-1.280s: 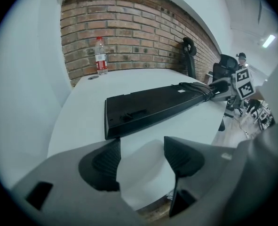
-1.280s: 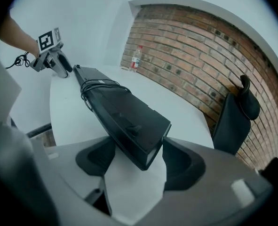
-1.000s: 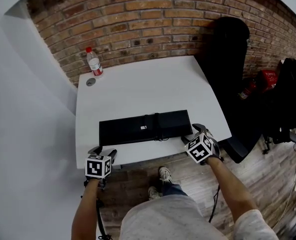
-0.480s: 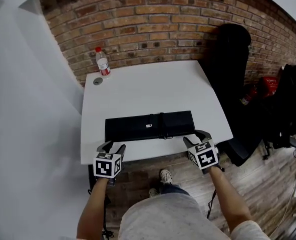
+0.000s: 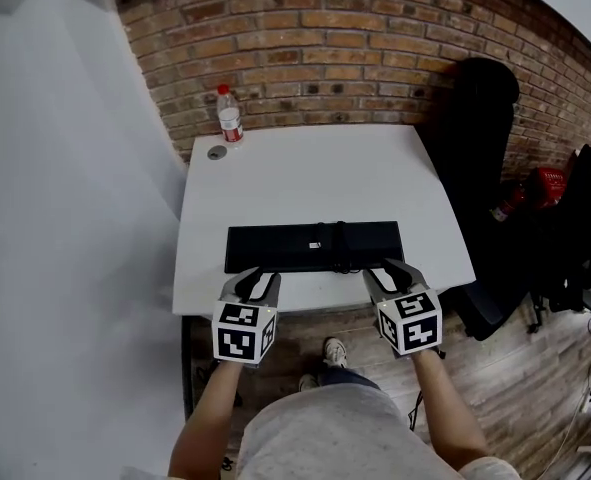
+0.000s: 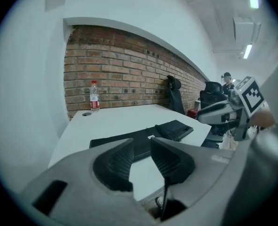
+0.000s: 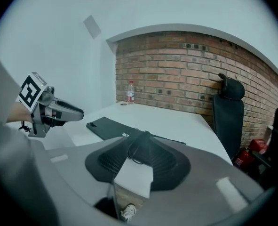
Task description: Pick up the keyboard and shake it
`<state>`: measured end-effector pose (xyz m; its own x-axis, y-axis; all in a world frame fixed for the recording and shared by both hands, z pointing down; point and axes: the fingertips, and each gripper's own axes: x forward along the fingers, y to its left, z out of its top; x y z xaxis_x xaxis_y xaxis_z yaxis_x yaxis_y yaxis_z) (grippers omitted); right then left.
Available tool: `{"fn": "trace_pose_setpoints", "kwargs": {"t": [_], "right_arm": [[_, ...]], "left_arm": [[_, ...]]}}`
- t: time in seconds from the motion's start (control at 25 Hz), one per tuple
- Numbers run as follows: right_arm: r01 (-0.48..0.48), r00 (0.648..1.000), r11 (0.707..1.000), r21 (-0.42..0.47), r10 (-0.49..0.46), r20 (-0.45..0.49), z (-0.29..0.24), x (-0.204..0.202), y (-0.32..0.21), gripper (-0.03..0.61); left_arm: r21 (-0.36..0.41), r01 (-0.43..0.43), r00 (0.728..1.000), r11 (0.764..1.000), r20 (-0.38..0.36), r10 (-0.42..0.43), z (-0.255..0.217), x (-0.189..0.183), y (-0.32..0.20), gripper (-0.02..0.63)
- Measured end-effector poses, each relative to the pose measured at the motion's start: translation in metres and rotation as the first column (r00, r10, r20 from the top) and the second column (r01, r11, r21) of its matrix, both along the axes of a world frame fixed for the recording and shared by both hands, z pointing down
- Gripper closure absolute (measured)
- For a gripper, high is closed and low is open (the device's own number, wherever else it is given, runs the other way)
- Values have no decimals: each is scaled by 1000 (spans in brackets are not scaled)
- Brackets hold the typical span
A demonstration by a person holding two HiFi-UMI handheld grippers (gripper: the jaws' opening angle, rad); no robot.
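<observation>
A black keyboard (image 5: 313,247) lies flat near the front of the white table (image 5: 315,173), with a dark cable bundle (image 5: 339,249) across its right part. My left gripper (image 5: 257,284) hovers over the table's front edge, just short of the keyboard's left half (image 6: 129,141). My right gripper (image 5: 391,274) hovers likewise before the right end. Both are open, touching nothing. Their jaws have just been closing and stand narrow, with nothing between them. In the right gripper view the keyboard (image 7: 111,126) lies beyond the jaw tips.
A water bottle (image 5: 229,116) and a small round cap (image 5: 216,152) sit at the table's back left, by the brick wall. A black chair (image 5: 480,138) stands at the right, with a red object (image 5: 540,183) and dark bags beyond. The person's shoes (image 5: 332,351) are under the front edge.
Both grippers have risen and moved inward and forward, from the table's front corners to just before the keyboard. Their jaws look narrower. The keyboard has not moved.
</observation>
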<state>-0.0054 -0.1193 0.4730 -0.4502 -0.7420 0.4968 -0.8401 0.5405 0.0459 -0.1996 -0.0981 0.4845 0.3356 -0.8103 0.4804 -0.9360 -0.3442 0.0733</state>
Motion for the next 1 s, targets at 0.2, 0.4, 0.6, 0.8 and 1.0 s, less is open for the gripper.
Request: {"fn": "trace_pose_setpoints", "kwargs": {"t": [0.2, 0.4, 0.6, 0.8, 1.0], "right_arm": [[2, 999, 999, 45, -4, 54, -24, -13, 8, 513], [-1, 997, 999, 50, -3, 77, -29, -16, 12, 570], [-7, 996, 999, 35, 3, 92, -26, -17, 15, 569], [-4, 995, 999, 33, 1, 95, -27, -20, 14, 570], [-2, 995, 1000, 28, 0, 96, -27, -20, 14, 569]], "left_arm": [[66, 23, 1000, 998, -18, -22, -20, -2, 5, 582], [87, 69, 996, 994, -67, -64, -28, -12, 8, 621], [75, 89, 993, 993, -85, -82, -23, -19, 10, 621], [68, 82, 994, 994, -85, -76, -22, -20, 8, 621], [61, 69, 994, 996, -84, -64, -21, -16, 7, 621]]}}
